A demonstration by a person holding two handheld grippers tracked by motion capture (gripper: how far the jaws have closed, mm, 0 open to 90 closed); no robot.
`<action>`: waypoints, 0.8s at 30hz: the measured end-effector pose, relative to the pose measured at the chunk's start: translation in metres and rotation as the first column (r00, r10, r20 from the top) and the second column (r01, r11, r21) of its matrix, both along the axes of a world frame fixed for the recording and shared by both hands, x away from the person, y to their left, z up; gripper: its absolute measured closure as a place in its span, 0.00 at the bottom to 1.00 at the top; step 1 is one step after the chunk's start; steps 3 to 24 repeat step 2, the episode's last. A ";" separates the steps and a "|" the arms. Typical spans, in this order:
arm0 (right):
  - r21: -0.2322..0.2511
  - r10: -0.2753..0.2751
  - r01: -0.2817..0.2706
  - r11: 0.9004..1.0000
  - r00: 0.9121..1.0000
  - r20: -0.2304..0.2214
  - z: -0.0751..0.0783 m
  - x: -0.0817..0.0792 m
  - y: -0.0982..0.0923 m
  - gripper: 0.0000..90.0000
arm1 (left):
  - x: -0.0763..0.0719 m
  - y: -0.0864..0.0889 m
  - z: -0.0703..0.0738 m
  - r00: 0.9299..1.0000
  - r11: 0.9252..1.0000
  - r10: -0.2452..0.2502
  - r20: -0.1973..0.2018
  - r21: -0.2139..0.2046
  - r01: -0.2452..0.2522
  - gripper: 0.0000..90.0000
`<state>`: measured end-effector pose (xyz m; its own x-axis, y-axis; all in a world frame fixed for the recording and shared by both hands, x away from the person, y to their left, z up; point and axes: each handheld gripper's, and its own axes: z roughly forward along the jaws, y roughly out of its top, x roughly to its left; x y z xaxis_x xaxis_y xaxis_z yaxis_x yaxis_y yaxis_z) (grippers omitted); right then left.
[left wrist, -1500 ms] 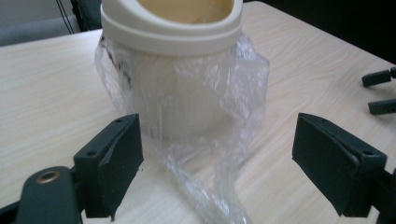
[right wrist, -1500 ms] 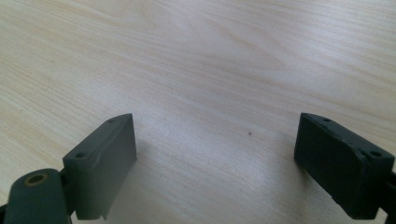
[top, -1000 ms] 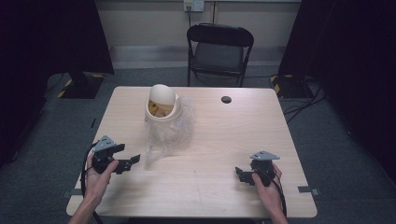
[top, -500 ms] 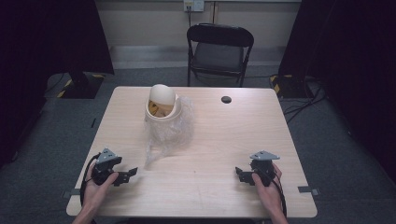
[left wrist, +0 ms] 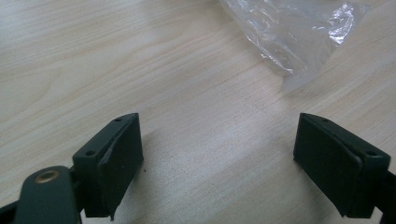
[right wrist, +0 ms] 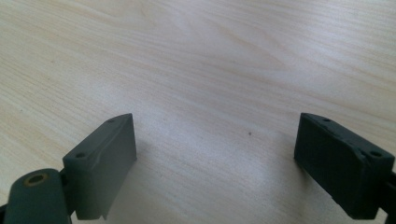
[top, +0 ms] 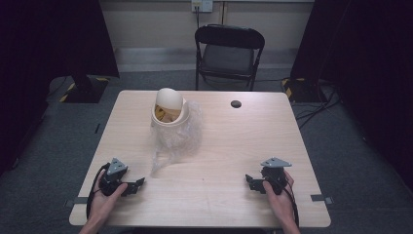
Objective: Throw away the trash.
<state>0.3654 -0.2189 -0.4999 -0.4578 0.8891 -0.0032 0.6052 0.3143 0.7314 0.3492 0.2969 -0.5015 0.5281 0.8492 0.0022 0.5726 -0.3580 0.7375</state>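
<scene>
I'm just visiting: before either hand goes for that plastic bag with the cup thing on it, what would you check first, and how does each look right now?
1. Left gripper open: ok, jaws wide apart.
2. Right gripper open: ok.
3. Both grippers hold nothing: ok.
4. Bare table between grippers and plastic bag: ok.
5. Cup standing steady on the bag: cannot tell.
6. What is inside the cup: cannot tell, something yellowish.

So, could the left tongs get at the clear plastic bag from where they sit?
Probably yes: the left tongs are open, and only bare table lies between them and the plastic bag's near corner.
</scene>
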 end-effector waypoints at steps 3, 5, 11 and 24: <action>0.000 0.001 -0.001 1.000 1.000 0.000 0.000 0.000 0.000 0.13 | 0.000 0.000 0.000 1.000 1.000 0.001 0.000 0.000 -0.001 0.16; 0.000 0.001 -0.001 1.000 1.000 0.000 0.000 0.000 0.000 0.13 | 0.000 0.000 0.000 1.000 1.000 0.001 0.000 0.000 -0.001 0.16; 0.000 0.001 -0.001 1.000 1.000 0.000 0.000 0.000 0.000 0.13 | 0.000 0.000 0.000 1.000 1.000 0.001 0.000 0.000 -0.001 0.16; 0.000 0.001 -0.001 1.000 1.000 0.000 0.000 0.000 0.000 0.13 | 0.000 0.000 0.000 1.000 1.000 0.001 0.000 0.000 -0.001 0.16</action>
